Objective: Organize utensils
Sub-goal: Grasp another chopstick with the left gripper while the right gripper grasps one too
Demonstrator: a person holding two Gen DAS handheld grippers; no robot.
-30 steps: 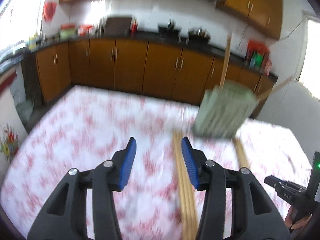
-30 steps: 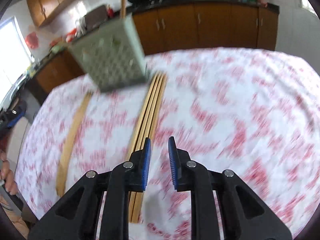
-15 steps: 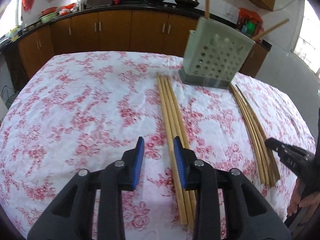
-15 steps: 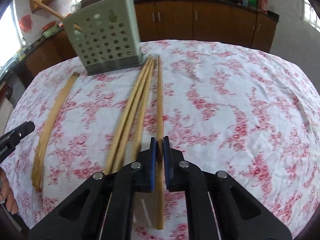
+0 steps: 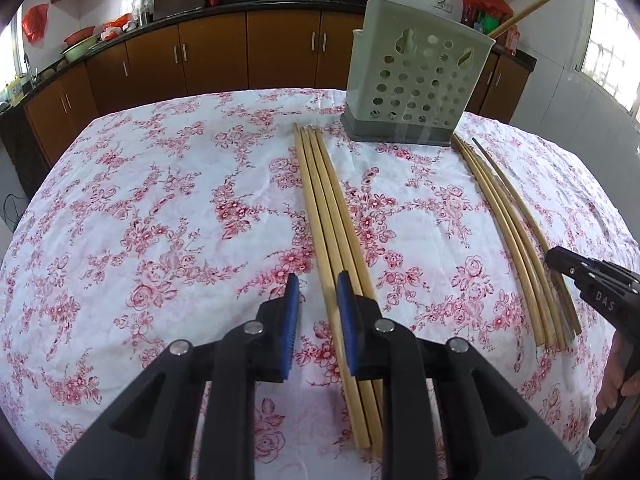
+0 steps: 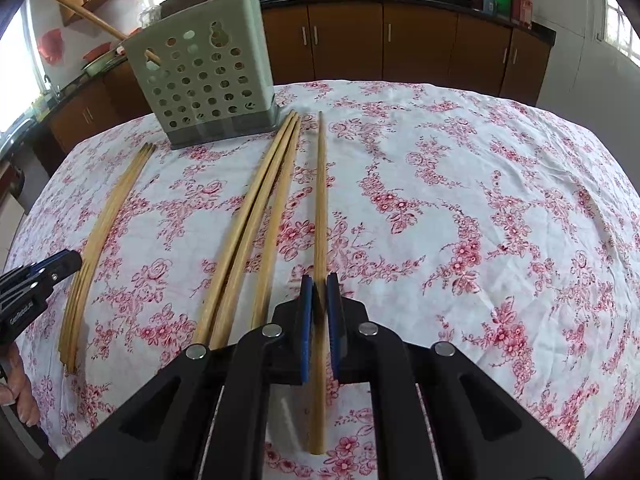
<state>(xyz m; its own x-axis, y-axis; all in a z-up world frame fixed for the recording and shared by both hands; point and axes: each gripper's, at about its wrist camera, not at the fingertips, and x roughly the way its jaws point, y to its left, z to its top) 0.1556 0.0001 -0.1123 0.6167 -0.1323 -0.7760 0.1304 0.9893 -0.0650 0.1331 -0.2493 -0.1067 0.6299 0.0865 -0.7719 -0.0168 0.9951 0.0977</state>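
Note:
Two bundles of long wooden chopsticks lie on the floral tablecloth in front of a grey-green perforated holder. A couple of sticks stand in the holder. My left gripper hangs low over the left bundle. Its jaws are closing, and the bundle's leftmost stick lies just inside the right pad without being pinched. My right gripper is shut on a single chopstick, which lies a little apart from the right bundle. Each wrist view shows the other gripper at its edge: the right gripper and the left gripper.
The table ends just behind the holder, with brown kitchen cabinets and a cluttered counter beyond. A person's hand shows at the near table edge. Bare cloth spreads left of the left bundle and right of the held stick.
My left gripper came down over the left bundle and its jaws narrowed. My right gripper closed on one chopstick, which now lies apart from its bundle.

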